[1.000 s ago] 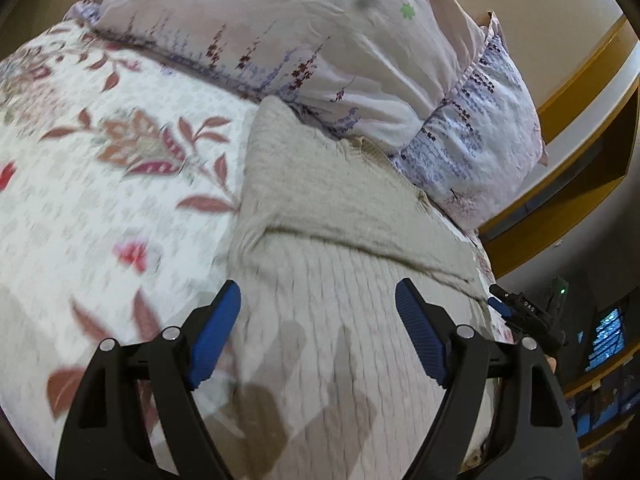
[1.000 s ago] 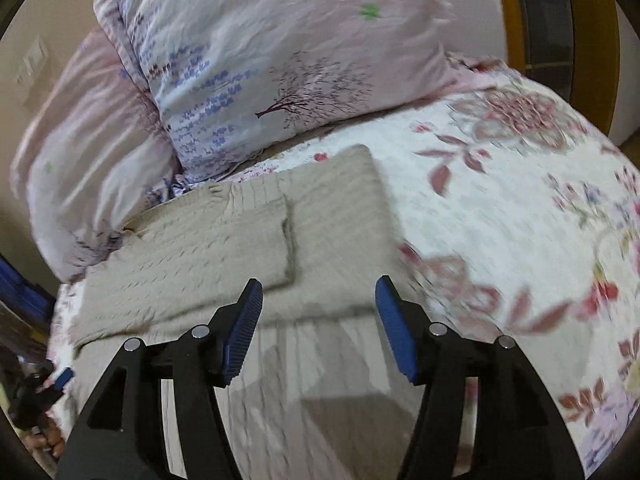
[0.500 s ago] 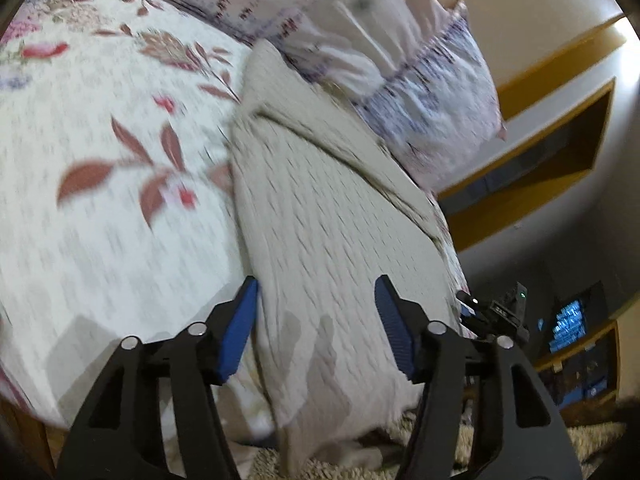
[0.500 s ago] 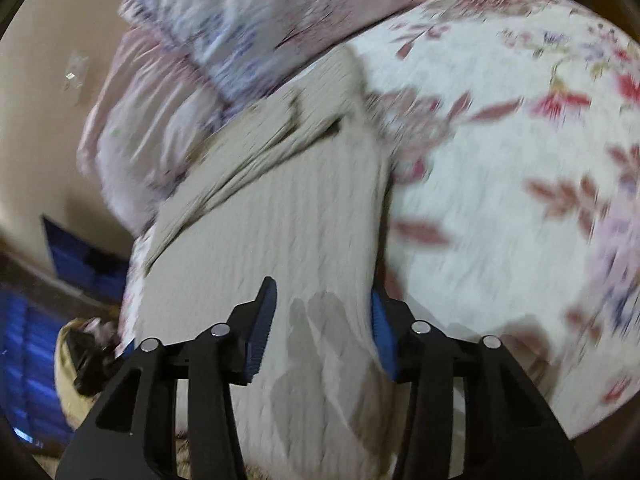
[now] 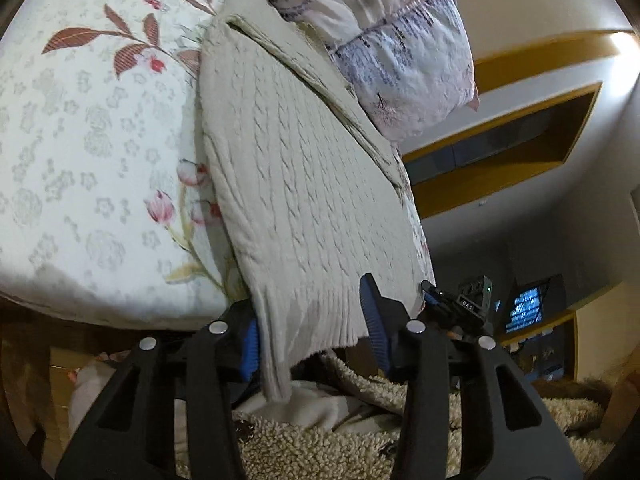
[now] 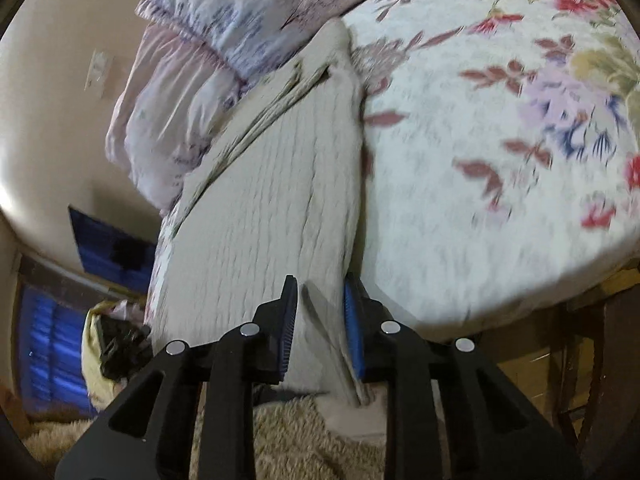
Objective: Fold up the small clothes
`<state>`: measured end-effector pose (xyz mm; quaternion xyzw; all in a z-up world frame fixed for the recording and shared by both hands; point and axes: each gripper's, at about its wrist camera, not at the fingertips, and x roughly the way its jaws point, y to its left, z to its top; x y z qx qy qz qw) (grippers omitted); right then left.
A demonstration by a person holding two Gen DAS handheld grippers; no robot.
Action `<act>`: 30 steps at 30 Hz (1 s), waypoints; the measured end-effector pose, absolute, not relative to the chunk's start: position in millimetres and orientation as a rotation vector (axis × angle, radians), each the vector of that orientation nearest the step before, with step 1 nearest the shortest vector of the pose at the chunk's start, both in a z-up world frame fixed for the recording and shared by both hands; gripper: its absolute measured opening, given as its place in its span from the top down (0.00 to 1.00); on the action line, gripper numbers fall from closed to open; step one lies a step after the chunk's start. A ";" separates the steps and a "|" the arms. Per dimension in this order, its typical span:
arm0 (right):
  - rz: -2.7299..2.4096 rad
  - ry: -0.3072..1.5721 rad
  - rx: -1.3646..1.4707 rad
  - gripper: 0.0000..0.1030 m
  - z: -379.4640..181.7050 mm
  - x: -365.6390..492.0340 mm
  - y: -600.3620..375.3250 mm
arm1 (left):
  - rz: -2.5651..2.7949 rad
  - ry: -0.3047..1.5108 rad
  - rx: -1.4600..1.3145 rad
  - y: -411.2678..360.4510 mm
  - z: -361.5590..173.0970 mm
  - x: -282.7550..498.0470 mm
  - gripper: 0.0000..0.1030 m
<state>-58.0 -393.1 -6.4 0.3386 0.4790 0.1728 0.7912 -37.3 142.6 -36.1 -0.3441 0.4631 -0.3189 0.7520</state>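
Both grippers reach for the hem of the sweater that hangs off the bed.

Nearest, the left gripper (image 5: pixel 314 322) is spread wide around the ribbed hem of the cream cable-knit sweater (image 5: pixel 296 176), not pinching yet. The right gripper (image 6: pixel 320 330) is almost pressed together on the other hem corner; I cannot tell if it grips. It seems best to pinch both corners at the same height before lifting. Farther off, the sweater lies flat on the flowery bedspread (image 5: pixel 80 128), its top at the pillows (image 6: pixel 240 12).

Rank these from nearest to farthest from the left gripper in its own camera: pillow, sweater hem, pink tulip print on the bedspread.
1. Sweater hem, between the left gripper's fingers.
2. Tulip print, up left on the bedspread.
3. Pillow, top right past the sweater.
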 end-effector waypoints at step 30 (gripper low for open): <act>0.166 0.465 0.235 0.93 107.9 40.2 -339.6 | -0.437 0.727 -0.484 147.6 67.3 91.0 0.95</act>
